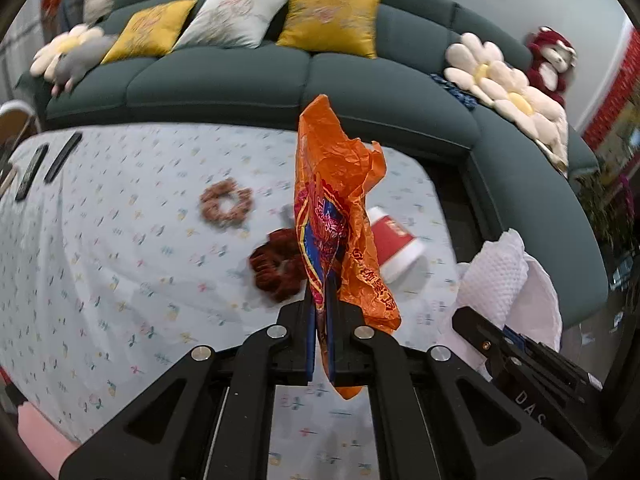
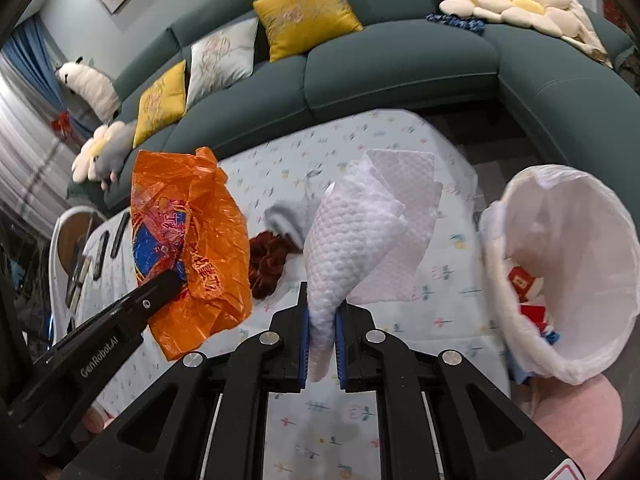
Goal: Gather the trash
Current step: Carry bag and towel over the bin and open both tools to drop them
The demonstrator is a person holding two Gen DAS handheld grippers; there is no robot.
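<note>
My left gripper (image 1: 321, 304) is shut on an orange plastic wrapper (image 1: 340, 216) and holds it upright above the table; the wrapper also shows in the right wrist view (image 2: 188, 240). My right gripper (image 2: 322, 320) is shut on a white paper towel (image 2: 360, 232), also seen at the right of the left wrist view (image 1: 496, 276). A red and white paper cup (image 1: 394, 244) lies on its side on the table behind the wrapper. A bin with a white liner (image 2: 560, 360) stands at the table's right edge, with red scraps inside.
The table has a floral cloth (image 1: 120, 260). On it lie a dark red scrunchie (image 1: 276, 264), a tan scrunchie (image 1: 226, 204) and remotes (image 1: 32, 172) at the far left. A teal sofa (image 1: 240, 76) with cushions curves behind and to the right.
</note>
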